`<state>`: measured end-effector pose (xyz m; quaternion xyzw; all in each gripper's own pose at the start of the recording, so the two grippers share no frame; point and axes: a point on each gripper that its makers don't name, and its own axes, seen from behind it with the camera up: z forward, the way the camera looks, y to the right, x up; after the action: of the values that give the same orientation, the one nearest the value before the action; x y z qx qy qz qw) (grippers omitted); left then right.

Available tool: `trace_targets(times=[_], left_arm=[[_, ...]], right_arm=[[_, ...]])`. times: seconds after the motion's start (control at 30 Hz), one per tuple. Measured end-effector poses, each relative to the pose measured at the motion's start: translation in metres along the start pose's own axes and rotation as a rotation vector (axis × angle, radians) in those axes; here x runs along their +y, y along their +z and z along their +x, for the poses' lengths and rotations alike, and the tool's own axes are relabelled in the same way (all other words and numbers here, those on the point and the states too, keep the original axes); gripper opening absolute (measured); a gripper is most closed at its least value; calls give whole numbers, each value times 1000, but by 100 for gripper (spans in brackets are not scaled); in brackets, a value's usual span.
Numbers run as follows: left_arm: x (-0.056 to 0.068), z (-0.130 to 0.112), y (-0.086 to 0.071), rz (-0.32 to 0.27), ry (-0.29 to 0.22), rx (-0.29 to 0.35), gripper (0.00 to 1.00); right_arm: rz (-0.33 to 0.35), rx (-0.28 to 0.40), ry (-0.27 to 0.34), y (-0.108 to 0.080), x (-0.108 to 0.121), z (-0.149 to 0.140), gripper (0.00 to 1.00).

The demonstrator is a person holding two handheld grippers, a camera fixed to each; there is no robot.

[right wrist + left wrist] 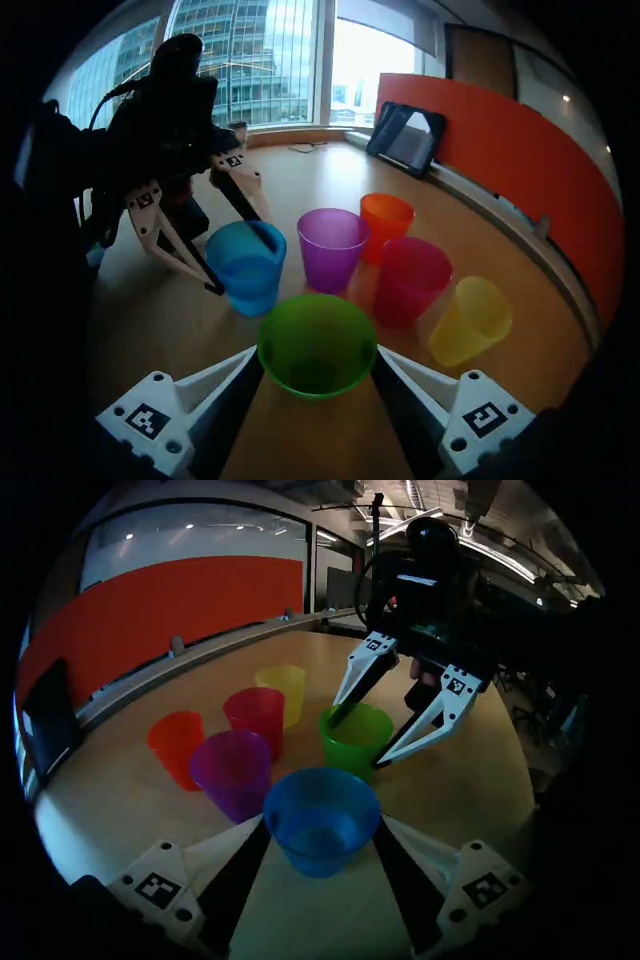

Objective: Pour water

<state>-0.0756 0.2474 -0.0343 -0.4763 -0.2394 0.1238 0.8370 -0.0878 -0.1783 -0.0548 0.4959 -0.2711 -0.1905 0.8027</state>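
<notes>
In the left gripper view, the left gripper [320, 824] has its fingers clenched on the blue cup [322, 836], one finger against each side wall just below the rim. The cup sits low and central, nearest the camera, and a darker band inside suggests some water, though I can't be sure of the level. Farther off, the right gripper [356, 741] straddles the green cup [356, 730]. Purple [232, 772], orange [176, 740], pink [256, 712] and yellow [282, 684] cups stand clustered on the bench [464, 784] beyond.

In the right gripper view, the right gripper [318, 356] grasps the green cup [316, 340] the same way, with the fingers pressed to opposite sides of the wall. Whether this cup holds anything I cannot tell. The left gripper [238, 258] and the blue cup [244, 272] show across the bench [160, 320], just beside the purple one.

These look like thin, translucent plastic tumblers — light, smooth and tapered, so likely to flex under a hard squeeze and to slide downward through the fingers if held too loosely. A hold on the upper wall, where the rim stiffens it, seems the safest. Water would make the blue cup bottom-heavy, so a slow tilt looks wise — the light green cup probably needs its steady grip to stay put.
</notes>
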Motion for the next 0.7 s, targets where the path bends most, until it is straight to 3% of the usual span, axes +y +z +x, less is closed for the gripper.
trace_targets(times=[0.3, 0.7], left_arm=[[-4, 11, -11, 24, -7, 27, 86], [-19, 42, -37, 98, -12, 108, 86]], right_arm=[[-11, 37, 16, -9, -1, 13, 91], [-59, 126, 26, -29, 1, 47, 91]])
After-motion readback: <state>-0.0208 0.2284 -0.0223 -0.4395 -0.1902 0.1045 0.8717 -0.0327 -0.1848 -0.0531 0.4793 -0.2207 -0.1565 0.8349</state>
